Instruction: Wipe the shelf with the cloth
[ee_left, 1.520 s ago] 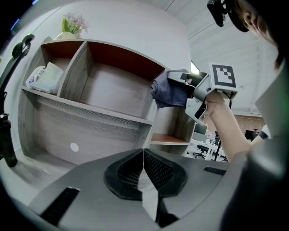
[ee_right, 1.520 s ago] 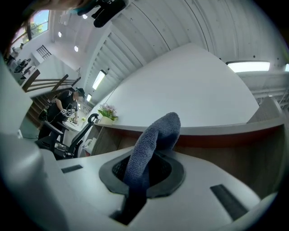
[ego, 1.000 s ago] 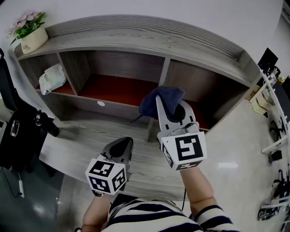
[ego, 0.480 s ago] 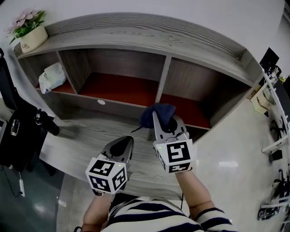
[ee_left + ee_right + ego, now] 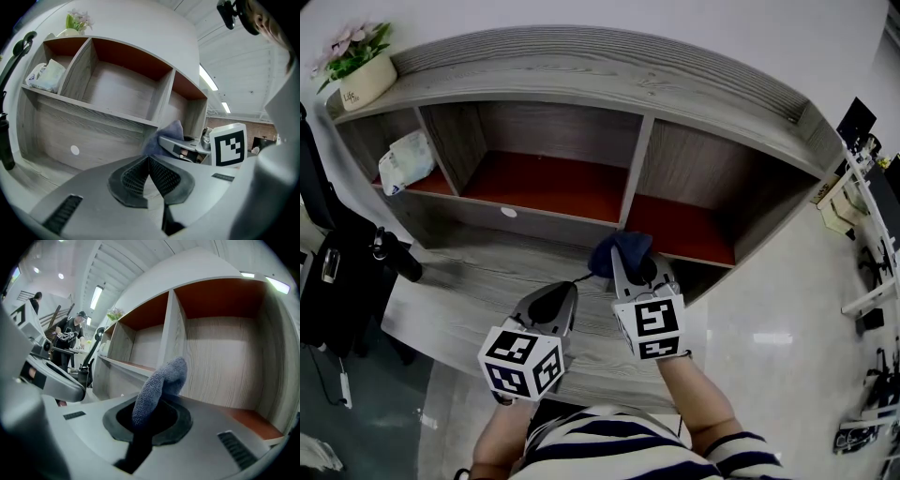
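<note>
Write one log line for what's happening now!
right gripper: shut on dark blue fuzzy cloth, in front of grey wooden shelf | left gripper: shut, empty

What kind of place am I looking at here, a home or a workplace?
Probably an office or workshop: a grey wooden shelf unit with a potted plant on top, strip ceiling lights, and people working nearby.

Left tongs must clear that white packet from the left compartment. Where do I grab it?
Come in through the shelf front and pinch the white packet by its near right edge; it looks soft and slumps toward the left wall, likely blocking that side.
</note>
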